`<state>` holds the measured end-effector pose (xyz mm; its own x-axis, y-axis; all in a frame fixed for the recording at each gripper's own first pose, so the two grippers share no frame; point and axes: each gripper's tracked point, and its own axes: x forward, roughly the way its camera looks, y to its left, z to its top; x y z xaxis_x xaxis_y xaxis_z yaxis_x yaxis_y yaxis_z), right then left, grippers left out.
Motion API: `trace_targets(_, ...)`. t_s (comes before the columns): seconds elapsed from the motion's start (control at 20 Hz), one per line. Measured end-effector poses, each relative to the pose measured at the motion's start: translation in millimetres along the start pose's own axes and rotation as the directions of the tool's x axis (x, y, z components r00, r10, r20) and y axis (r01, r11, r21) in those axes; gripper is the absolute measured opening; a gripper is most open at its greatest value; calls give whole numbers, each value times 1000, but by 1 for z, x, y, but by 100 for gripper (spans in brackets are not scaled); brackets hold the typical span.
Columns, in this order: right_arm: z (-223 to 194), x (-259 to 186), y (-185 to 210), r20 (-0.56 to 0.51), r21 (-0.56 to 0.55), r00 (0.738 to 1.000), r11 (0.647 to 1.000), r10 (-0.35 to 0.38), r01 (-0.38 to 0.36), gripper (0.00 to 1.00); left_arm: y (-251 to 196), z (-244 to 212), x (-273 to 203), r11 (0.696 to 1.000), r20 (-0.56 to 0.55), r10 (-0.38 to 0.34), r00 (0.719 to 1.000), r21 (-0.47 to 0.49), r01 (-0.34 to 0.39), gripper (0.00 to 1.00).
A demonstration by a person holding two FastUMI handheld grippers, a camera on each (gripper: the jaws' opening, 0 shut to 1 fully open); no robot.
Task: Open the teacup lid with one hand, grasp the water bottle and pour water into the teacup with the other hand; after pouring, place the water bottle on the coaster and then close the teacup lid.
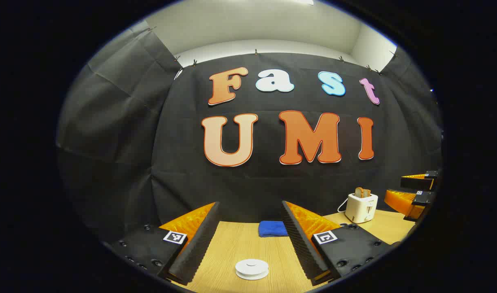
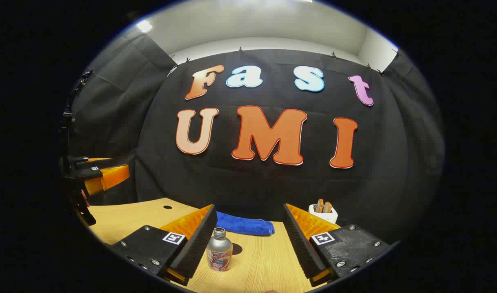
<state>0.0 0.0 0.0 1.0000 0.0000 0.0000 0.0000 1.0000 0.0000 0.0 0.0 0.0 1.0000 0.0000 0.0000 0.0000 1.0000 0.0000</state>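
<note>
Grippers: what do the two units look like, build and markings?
Both match. The left gripper and right gripper each have two long wedge-shaped fingers with ribbed inner faces and textured outer sides. Each finger sits on a black base plate with visible screws and a small square black-and-white marker tag. No cables or sleeves can be seen.

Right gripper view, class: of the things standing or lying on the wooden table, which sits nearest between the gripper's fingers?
The small silver metal water bottle, upright by the right gripper's left finger; the folded blue cloth and white toaster lie farther back.
</note>
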Motion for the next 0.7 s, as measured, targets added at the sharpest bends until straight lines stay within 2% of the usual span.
trace_targets(0.55, -2, -3, 4, -4, 9, 1000, 1000, 14, -14, 96, 3, -7, 0, 1000, -13, 16, 1000, -6, -16, 95)
trace_targets(0.7, -6, -2, 7, -10, 14, 1000, 1000, 18, -18, 97, -4, -14, 1, 1000, -29, -15, 999, -9, 15, 98)
